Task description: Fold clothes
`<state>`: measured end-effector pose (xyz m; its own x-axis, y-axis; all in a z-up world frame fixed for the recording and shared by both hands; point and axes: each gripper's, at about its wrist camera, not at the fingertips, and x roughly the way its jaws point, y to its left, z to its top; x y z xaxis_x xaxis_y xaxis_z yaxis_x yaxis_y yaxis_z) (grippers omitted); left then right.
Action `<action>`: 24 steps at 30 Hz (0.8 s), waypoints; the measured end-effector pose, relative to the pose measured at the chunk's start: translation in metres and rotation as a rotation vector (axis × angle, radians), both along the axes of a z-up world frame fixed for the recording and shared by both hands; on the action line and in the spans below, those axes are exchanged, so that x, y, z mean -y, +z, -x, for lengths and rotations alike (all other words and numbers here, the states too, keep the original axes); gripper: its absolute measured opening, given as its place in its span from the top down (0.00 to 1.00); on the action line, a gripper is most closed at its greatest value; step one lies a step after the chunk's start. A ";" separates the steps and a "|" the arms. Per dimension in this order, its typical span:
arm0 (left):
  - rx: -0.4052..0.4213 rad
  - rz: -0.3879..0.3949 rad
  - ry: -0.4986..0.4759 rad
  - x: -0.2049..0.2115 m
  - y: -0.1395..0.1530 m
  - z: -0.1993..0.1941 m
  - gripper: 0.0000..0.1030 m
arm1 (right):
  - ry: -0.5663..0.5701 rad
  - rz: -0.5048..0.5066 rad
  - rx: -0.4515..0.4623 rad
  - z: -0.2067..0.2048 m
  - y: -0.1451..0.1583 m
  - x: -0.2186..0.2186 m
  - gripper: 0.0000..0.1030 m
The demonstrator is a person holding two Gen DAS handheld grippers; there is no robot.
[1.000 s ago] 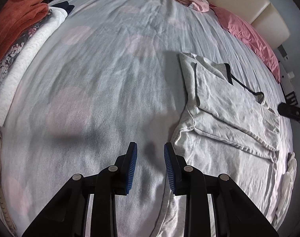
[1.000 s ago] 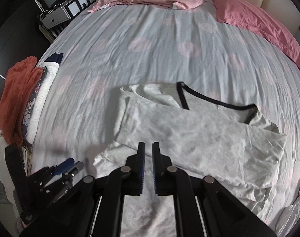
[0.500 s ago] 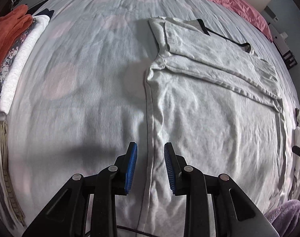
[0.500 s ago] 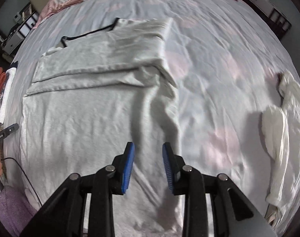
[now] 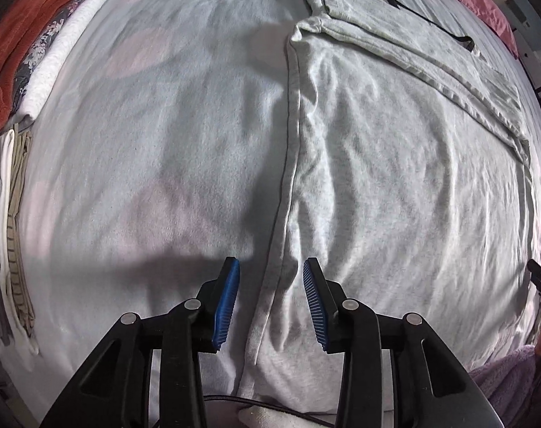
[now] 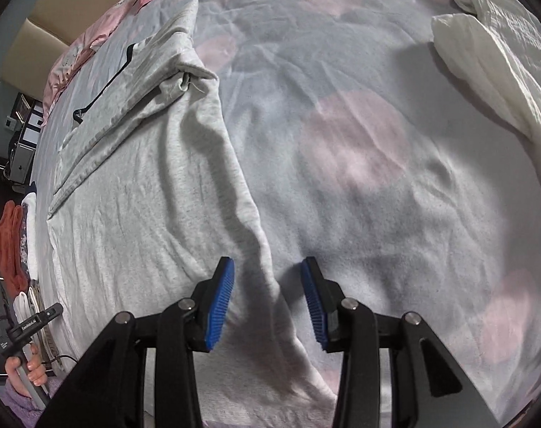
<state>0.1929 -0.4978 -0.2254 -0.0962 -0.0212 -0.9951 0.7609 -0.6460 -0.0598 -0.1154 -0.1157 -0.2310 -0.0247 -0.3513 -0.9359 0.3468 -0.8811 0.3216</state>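
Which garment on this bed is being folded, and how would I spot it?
Start at the big bed with its pale grey sheet. In its middle lies the grey T-shirt, spread flat with its sleeves folded in. Its black neckline trim sets it apart from the crumpled white garment and the stack of folded clothes.

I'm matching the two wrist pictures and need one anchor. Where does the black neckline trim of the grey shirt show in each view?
Left wrist view: the black neckline trim runs along the grey shirt at the top right, far from the left gripper.
Right wrist view: the trim lies upper left, near the pink pillows.
Shared landmark: the stack of folded clothes with the rust-red towel, upper left in the left view, at the left edge in the right view.
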 end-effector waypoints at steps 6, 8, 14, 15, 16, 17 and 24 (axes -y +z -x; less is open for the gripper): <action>0.091 0.039 -0.075 -0.019 -0.007 0.007 0.62 | 0.035 -0.066 -0.025 -0.014 0.001 0.005 0.67; 0.113 0.054 -0.096 -0.024 -0.008 0.010 0.63 | 0.051 -0.103 -0.042 -0.020 0.002 0.009 0.71; 0.121 0.070 -0.142 -0.034 -0.005 0.017 0.85 | 0.068 -0.116 -0.077 -0.030 0.006 0.015 0.90; 0.114 0.071 -0.143 -0.035 -0.004 0.016 0.90 | 0.052 -0.101 -0.075 -0.029 0.007 0.011 0.92; 0.103 0.071 -0.140 -0.035 -0.002 0.016 0.94 | 0.033 -0.083 -0.073 -0.027 0.008 0.007 0.93; 0.079 0.066 -0.130 -0.034 0.001 0.013 0.96 | 0.015 -0.066 -0.070 -0.025 0.009 0.003 0.94; -0.127 0.114 -0.052 -0.023 0.040 -0.002 0.96 | -0.069 0.064 -0.137 -0.014 0.032 -0.018 0.96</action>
<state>0.1951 -0.4749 -0.1853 -0.2251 -0.1248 -0.9663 0.7173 -0.6925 -0.0777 -0.1010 -0.0979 -0.1992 -0.1764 -0.4029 -0.8981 0.3307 -0.8836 0.3314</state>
